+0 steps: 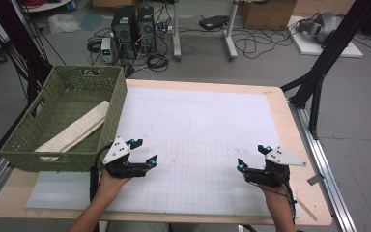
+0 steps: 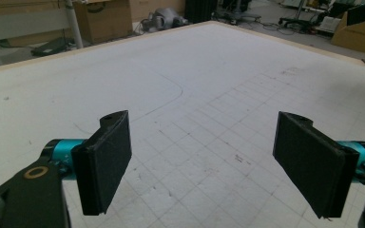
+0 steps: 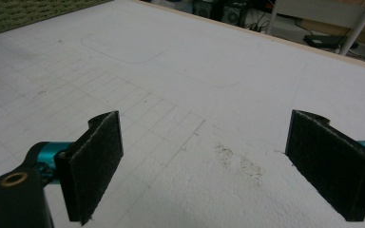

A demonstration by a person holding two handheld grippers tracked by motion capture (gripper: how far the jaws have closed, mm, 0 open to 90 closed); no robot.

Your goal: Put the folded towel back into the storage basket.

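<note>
My left gripper (image 1: 144,151) is held low over the white gridded mat (image 1: 207,121), just right of the green woven basket (image 1: 72,92). It is open, and its two black pads stand wide apart with nothing between them (image 2: 204,164). My right gripper (image 1: 252,157) hovers over the mat's front right part. It is open and empty as well (image 3: 211,164). A folded cream cloth (image 1: 75,130) lies inside the basket.
The wooden table (image 1: 282,111) ends close to the right of the mat. The basket's wall (image 3: 9,12) lies far off at the top left of the right gripper view. Computers, cables and boxes sit on the floor beyond the table.
</note>
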